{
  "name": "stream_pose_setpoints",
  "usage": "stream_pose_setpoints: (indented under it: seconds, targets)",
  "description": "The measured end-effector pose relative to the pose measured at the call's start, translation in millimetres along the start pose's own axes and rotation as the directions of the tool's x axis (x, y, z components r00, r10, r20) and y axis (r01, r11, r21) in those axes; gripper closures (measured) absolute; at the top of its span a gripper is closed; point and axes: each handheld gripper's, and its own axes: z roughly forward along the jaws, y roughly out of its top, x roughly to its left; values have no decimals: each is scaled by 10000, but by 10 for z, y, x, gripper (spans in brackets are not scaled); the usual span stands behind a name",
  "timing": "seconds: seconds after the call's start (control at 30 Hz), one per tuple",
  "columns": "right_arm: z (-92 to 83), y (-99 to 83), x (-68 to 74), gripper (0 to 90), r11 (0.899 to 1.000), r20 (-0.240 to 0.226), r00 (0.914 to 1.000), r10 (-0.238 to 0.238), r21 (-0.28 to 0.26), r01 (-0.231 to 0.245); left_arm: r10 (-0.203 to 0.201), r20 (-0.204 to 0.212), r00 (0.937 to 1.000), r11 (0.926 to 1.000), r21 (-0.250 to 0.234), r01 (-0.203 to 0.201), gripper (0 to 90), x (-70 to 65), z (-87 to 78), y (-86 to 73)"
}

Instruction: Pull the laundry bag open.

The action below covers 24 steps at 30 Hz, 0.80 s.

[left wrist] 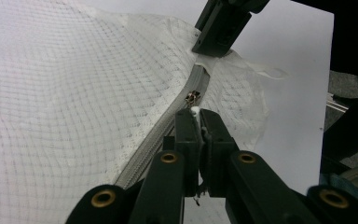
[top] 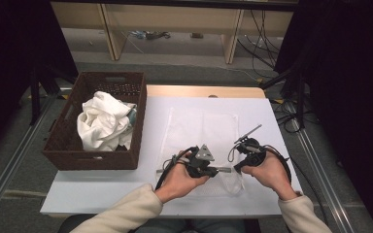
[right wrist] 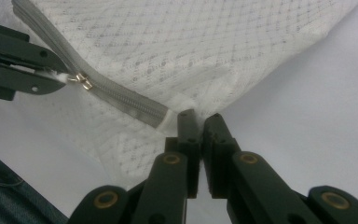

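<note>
A white mesh bag (top: 203, 127) lies flat on the white table (top: 165, 109). A grey zipper (left wrist: 154, 142) runs along its near edge. My left gripper (left wrist: 196, 112) is shut on the small white pull tab just behind the brass slider (left wrist: 192, 97). My right gripper (right wrist: 199, 116) is shut on the bag's fabric at the zipper's end (right wrist: 161, 114). In the right gripper view the left gripper (right wrist: 58, 77) comes in from the left, by the slider (right wrist: 84, 82). From above, the left gripper (top: 219, 170) and the right gripper (top: 236, 167) stand close together at the bag's near right corner.
A dark woven basket (top: 97, 158) sits at the table's left side with crumpled white cloth (top: 104, 121) in it. Cables trail from both grippers. Bare table (top: 272, 145) lies right of the bag, and its front edge runs just behind my hands.
</note>
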Motion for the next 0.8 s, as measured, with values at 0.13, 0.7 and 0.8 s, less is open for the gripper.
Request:
stream_pose_setpoints:
  seconds: [0.13, 0.7, 0.8]
  targets:
    - [3, -3, -11, 874, 10000, 40, 10000, -51, -38, 51, -58, 31, 10000, 10000, -2, 58, 862, -5, -12, -2]
    - [35, -13, -30, 874, 9998, 190, 9996, -189, -85, 190, -225, -65, 9997, 9997, 18, 225, 862, 31, -116, -53]
    - [27, -9, -27, 874, 9995, 62, 9996, -293, 128, 293, 31, -103, 9999, 10000, 75, -31, 862, 38, -155, -60]
